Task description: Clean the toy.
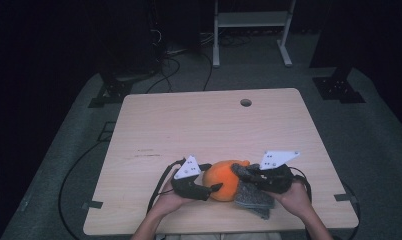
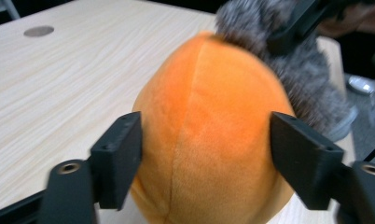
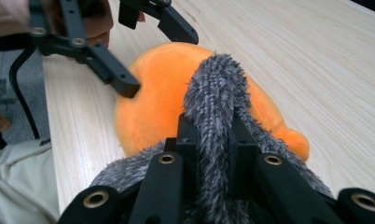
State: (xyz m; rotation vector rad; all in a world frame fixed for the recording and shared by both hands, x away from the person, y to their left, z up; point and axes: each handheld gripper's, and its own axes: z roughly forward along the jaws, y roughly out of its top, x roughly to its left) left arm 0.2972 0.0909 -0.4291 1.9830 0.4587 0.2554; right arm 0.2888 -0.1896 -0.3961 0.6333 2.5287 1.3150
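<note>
An orange plush toy point(image 1: 223, 179) point(image 2: 209, 130) point(image 3: 162, 88) lies near the front edge of the wooden table point(image 1: 189, 120). A grey furry cloth point(image 1: 253, 197) point(image 2: 293, 70) point(image 3: 216, 88) lies against its right side and drapes over it. My left gripper point(image 1: 212, 179) point(image 2: 206, 156) is open, and its jaws flank the plush on both sides without squeezing it. The right gripper view also shows that gripper point(image 3: 153, 56) at the plush's far side. My right gripper point(image 1: 239, 171) point(image 3: 211, 128) is shut on a fold of the grey cloth, pinched up over the plush.
A round cable hole point(image 1: 246, 102) sits at the table's far right. On the floor behind are a white metal frame point(image 1: 251, 20), black stand bases point(image 1: 339, 87) and loose cables point(image 1: 164, 65). The person's hands point(image 1: 296, 200) rest at the near edge.
</note>
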